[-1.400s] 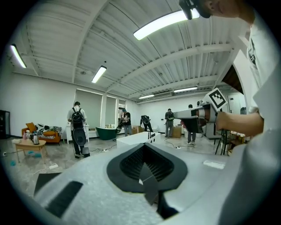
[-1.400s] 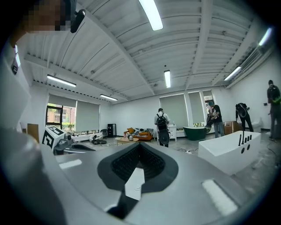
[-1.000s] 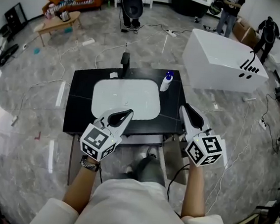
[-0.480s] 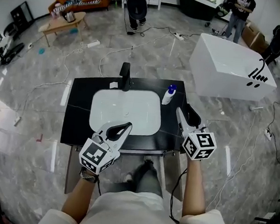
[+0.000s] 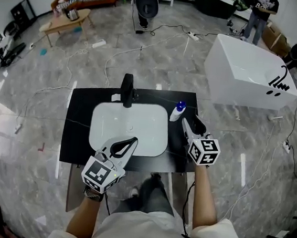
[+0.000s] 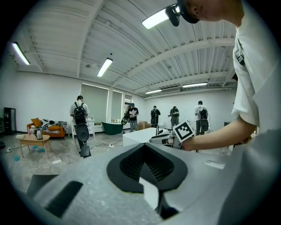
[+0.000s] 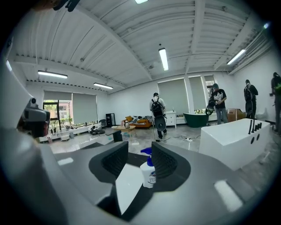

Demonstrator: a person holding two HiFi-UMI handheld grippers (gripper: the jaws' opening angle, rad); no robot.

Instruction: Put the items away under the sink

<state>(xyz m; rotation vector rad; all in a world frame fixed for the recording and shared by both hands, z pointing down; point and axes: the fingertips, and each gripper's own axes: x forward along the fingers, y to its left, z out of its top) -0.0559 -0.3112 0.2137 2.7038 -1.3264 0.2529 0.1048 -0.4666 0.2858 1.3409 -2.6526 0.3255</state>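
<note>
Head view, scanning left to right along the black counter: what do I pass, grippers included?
From the left: faucet → spray bottle → right gripper. The left gripper lines up with the faucet, so it is left out.

White short-sleeved shirt (image 5: 144, 232), dark trousers (image 5: 155, 194)

Bright, even light from ceiling tubes (image 7: 163, 58); glare streaks on the glossy floor (image 5: 26, 129). Fisheye bends the edges; the right tongs (image 7: 139, 151) look soft up close.
</note>
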